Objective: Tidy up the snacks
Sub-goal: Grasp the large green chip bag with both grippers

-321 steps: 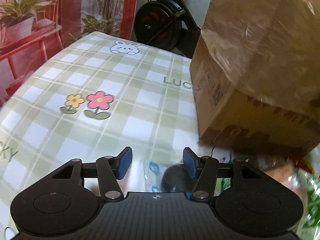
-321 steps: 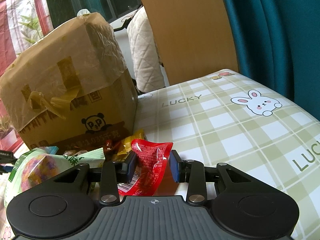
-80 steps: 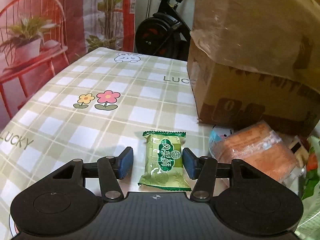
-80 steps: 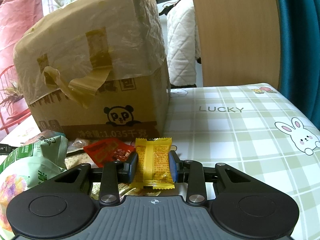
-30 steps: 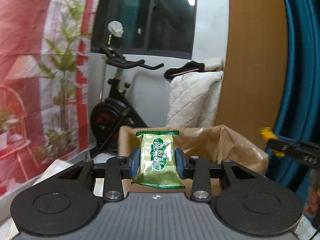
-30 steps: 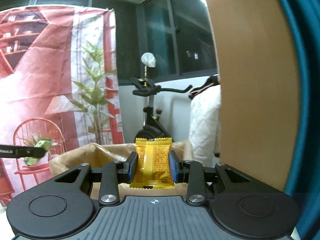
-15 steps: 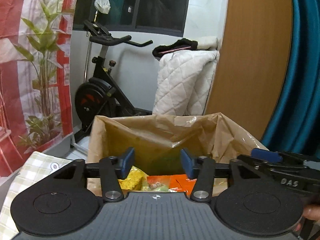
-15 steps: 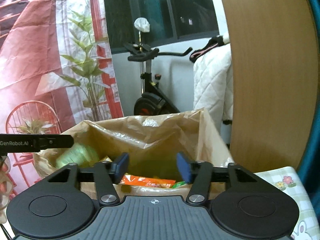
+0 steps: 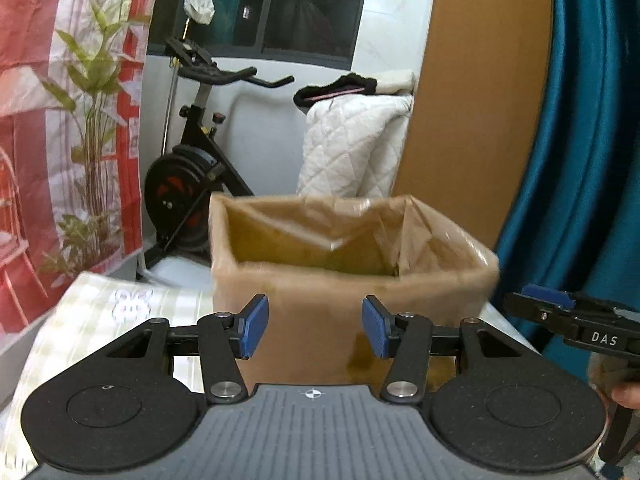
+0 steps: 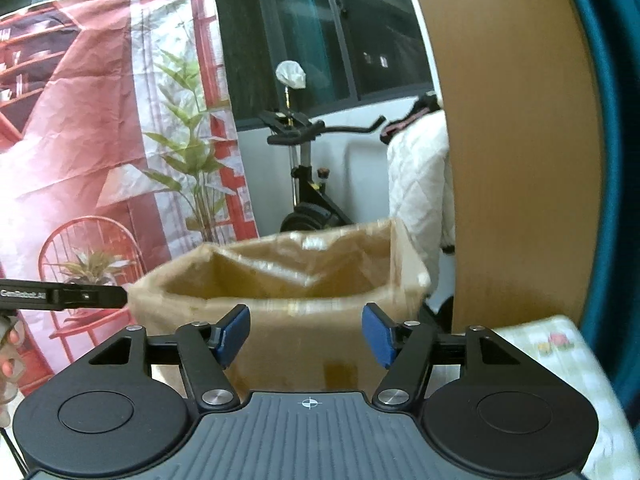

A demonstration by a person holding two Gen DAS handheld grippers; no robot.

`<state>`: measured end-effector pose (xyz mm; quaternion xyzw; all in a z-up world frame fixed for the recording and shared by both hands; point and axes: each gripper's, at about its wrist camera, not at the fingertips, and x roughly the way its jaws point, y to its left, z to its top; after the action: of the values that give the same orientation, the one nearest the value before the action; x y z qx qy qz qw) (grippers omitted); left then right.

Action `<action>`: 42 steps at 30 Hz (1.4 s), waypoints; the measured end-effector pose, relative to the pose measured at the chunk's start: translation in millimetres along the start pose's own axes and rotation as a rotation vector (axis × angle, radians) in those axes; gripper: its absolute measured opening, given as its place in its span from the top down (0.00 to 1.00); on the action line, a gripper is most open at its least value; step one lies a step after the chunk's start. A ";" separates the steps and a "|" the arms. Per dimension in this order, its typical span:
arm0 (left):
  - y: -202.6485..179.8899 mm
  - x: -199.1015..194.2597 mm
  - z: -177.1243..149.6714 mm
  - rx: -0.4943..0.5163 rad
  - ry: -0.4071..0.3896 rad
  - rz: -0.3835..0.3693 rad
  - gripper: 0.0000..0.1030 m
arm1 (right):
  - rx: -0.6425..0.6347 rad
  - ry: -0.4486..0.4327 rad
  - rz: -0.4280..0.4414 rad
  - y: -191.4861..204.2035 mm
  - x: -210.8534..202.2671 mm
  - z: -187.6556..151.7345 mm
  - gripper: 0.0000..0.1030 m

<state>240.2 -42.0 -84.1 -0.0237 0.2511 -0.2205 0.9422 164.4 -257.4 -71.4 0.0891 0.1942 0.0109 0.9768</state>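
Note:
An open brown cardboard box (image 9: 340, 288) lined with clear plastic stands on the checked tablecloth (image 9: 104, 304); it also shows in the right wrist view (image 10: 288, 320). Its contents are hidden below the rim. My left gripper (image 9: 315, 327) is open and empty, held in front of the box just below its rim. My right gripper (image 10: 306, 335) is open and empty, also in front of the box. The right gripper's tip (image 9: 560, 312) shows at the right of the left wrist view; the left gripper's tip (image 10: 80, 295) shows at the left of the right wrist view.
An exercise bike (image 9: 192, 184) and a white quilted cover (image 9: 356, 148) stand behind the table. A wooden panel (image 9: 472, 120) and a teal curtain (image 9: 580, 140) are at the right. A red printed backdrop (image 10: 80, 140) hangs at the left.
Both grippers, which let go of the green and yellow packets over the box about half a second ago, have drawn back and lower. The box's inside is now out of sight.

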 end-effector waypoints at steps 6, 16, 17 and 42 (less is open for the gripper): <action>-3.5 -18.4 -49.3 -0.031 0.043 -0.021 0.47 | 0.064 0.092 -0.030 -2.5 -29.3 -60.7 0.42; -17.9 -2.0 -110.6 -0.038 0.166 -0.097 0.47 | 0.016 0.378 0.033 27.1 -39.3 -147.2 0.30; -18.5 0.2 -115.0 -0.027 0.177 -0.098 0.47 | 0.010 0.398 0.041 29.9 -36.8 -150.4 0.30; -33.8 49.7 -155.9 -0.009 0.333 -0.320 0.40 | -0.077 0.444 0.087 28.7 -22.1 -167.8 0.52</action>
<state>189.8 -83.4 -237.9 -0.0305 0.3972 -0.3668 0.8407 80.4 -201.9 -210.4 0.0553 0.3999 0.0797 0.9114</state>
